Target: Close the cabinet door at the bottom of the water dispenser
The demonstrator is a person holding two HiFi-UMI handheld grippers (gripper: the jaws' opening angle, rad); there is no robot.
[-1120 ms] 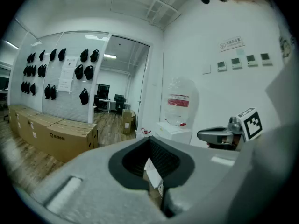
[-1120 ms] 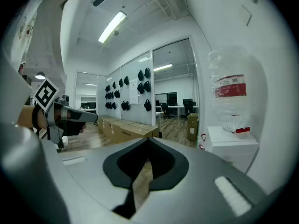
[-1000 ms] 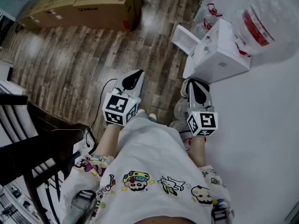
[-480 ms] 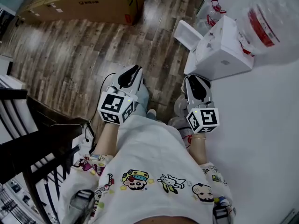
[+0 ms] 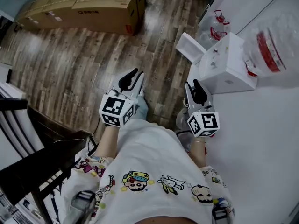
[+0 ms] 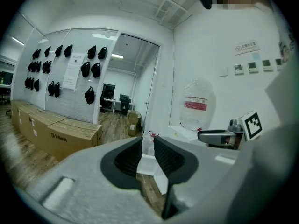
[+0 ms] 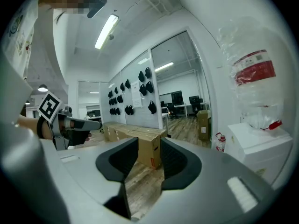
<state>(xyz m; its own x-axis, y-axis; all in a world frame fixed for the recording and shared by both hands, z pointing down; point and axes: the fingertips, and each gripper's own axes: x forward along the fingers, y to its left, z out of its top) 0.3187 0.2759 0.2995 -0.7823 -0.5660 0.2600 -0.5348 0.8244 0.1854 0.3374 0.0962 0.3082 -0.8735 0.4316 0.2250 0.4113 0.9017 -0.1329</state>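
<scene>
The water dispenser (image 5: 226, 64) stands against the white wall (image 5: 266, 139), ahead and to the person's right, with a big clear water bottle (image 5: 273, 43) on top. Its cabinet door (image 5: 189, 45) juts out low on the side facing the room. It is not yet shut and is well apart from both tools. The right gripper (image 5: 195, 82) stands about half open, and the left gripper (image 5: 136, 72) shows only a narrow slit. Both pairs of jaws have just been opening, and nothing is between either pair.

The likeliest slip is a hard jaw tip skating off the smooth white panel, so that the door swings back open. A push close to the hinge would probably move it little. Too strong a shove could rock the dispenser under that heavy bottle. A tip left in the gap could get pinched as the door meets the cabinet.

The floor (image 5: 70, 59) is dark wood plank. A row of long cardboard boxes (image 5: 93, 3) lies at the far side and a dark chair (image 5: 32, 157) stands at the person's left. 2 small red-topped containers (image 5: 217, 24) stand beyond the door, where a wide sweep might knock them.
</scene>
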